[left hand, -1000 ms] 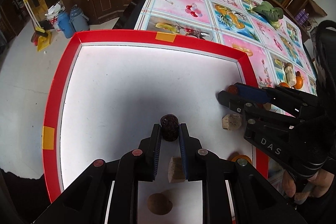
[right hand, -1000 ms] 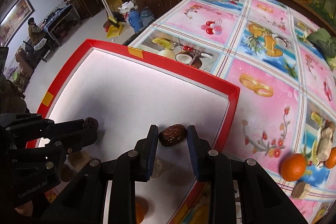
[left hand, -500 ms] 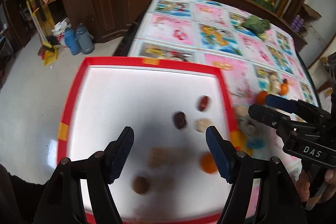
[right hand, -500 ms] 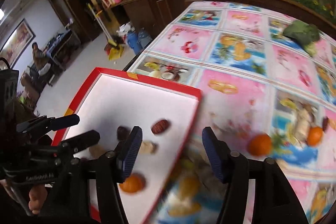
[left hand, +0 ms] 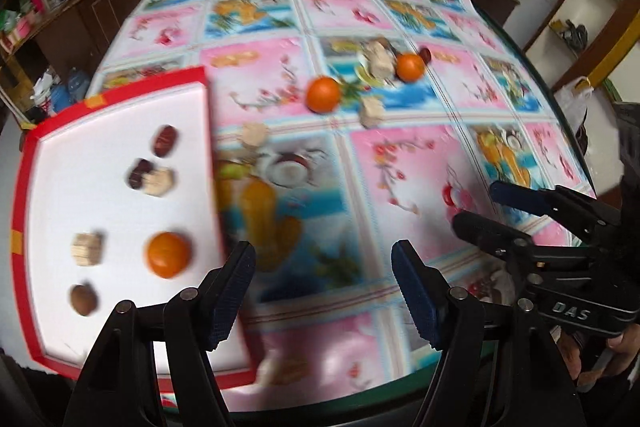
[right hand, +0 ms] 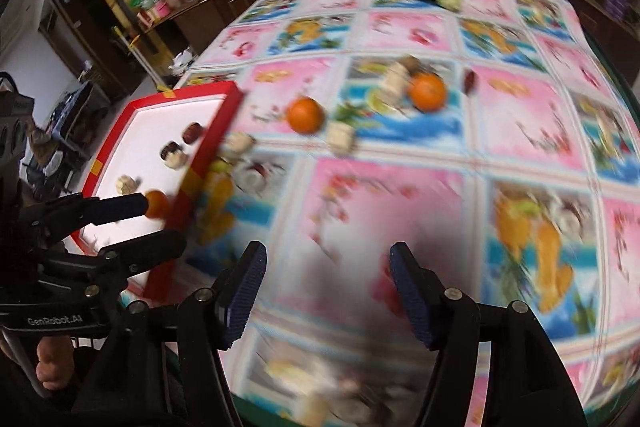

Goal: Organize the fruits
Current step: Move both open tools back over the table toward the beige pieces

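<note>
Left tool (left hand: 323,287): blue-padded jaws stand wide apart, nothing between them, over the surface (left hand: 400,163) with its glossy fruit-print cloth.
Right tool (right hand: 326,291): jaws likewise spread and empty, above a pink square of the cloth.
Tray: red-rimmed white rectangular tray (left hand: 24,187) at the left, holding a round orange fruit (left hand: 168,254), a dark red date (left hand: 164,140), a tan cube (left hand: 87,248) and a brown nut (left hand: 83,300).
Loose fruit: two oranges (right hand: 305,115) (right hand: 428,92) and pale cubes (right hand: 340,137) lie on the cloth, well apart from the tray.
Left view only: the brown nut; the tray's whole floor.
Right view only: a hand (right hand: 52,367) gripping the left tool's handle.
</note>
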Motion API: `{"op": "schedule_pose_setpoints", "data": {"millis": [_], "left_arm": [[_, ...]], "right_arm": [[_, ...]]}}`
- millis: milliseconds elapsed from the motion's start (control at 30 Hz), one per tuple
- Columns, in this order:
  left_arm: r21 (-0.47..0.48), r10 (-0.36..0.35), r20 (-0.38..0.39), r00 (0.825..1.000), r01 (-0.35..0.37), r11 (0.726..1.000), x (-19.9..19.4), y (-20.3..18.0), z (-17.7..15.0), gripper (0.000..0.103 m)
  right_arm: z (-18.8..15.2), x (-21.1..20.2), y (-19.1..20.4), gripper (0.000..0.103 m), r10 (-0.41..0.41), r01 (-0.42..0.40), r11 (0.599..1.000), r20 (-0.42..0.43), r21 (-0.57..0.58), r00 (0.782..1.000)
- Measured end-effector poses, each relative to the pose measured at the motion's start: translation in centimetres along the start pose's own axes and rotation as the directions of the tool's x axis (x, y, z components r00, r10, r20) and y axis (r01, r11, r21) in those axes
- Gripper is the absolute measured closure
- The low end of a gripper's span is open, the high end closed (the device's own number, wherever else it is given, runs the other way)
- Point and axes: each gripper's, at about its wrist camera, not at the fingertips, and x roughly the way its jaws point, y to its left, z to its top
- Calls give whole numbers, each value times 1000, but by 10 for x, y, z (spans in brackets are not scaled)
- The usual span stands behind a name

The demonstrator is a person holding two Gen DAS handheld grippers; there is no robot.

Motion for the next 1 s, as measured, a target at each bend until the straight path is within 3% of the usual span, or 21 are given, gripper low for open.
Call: {"op": "schedule_pose_setpoints", "data": {"millis": [333, 467, 1000], "left_arm": [[-65, 33, -19, 999, -34, 997, 19, 4, 21, 40], [-71, 33, -27, 999, -35, 997, 28, 13, 32, 42], [-118, -11, -27, 1000, 8, 993, 50, 53, 60, 52]], "right_arm": [[-2, -8, -38, 45, 22, -23, 999, 22, 48, 1000], [8, 5, -34, 51, 29, -30, 999, 8, 40, 1000], [72, 67, 0, 55, 23, -23, 1000, -35, 0, 999]]}}
